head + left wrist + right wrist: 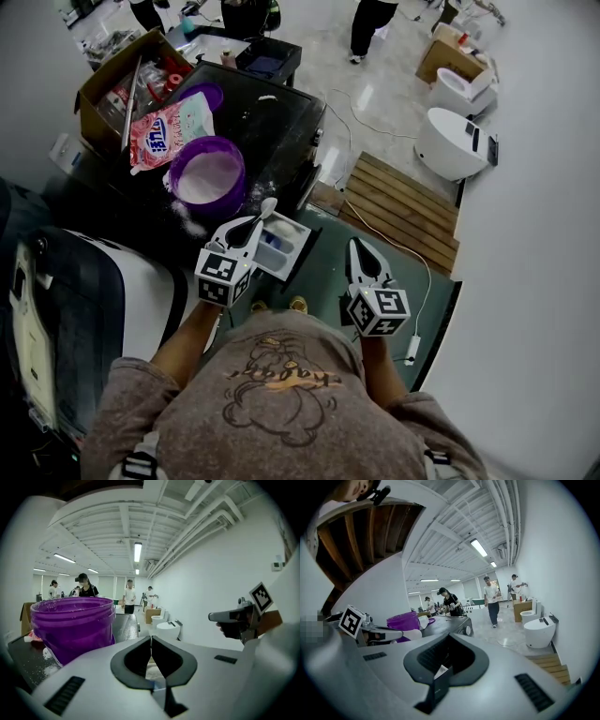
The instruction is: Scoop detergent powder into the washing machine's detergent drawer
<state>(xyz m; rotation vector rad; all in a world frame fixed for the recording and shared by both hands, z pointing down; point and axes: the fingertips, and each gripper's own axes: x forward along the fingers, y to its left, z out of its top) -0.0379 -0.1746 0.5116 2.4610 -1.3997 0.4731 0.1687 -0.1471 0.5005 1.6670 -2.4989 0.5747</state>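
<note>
- Left tongs (249, 226) (151, 641) are pressed together on the handle of a white scoop (267, 209), whose bowl pokes out past their tips
- Right tongs (360, 247) (446, 638) are pressed together with nothing between them; they hover over the green floor mat (323, 272), apart from the drawer and to its right
- Purple bucket (186, 155) (70, 620) stands on the dark top of the washing machine (277, 122), just behind and left of the scoop, and it fills much of the left gripper view
- White powder (208, 176) lies inside the bucket, and loose grains (190, 223) are scattered on the machine top beside it
- Pink and blue detergent bag (167, 131) lies flat behind the bucket, with a purple lid (208, 93) further back
- Open cardboard box (94, 94) full of odds and ends sits at the far left of the machine top
- Wooden slatted platform (403, 211) lies on the floor to the right, with two white toilets (450, 142) beyond it and a white cable (412, 258) trailing past
- Several people stand in the background of both gripper views
- Detergent drawer (296, 247) is pulled out from the machine front, directly under the scoop and the left tongs
- It is white and split into compartments; one holds pale powder, and a blue part shows in another
</note>
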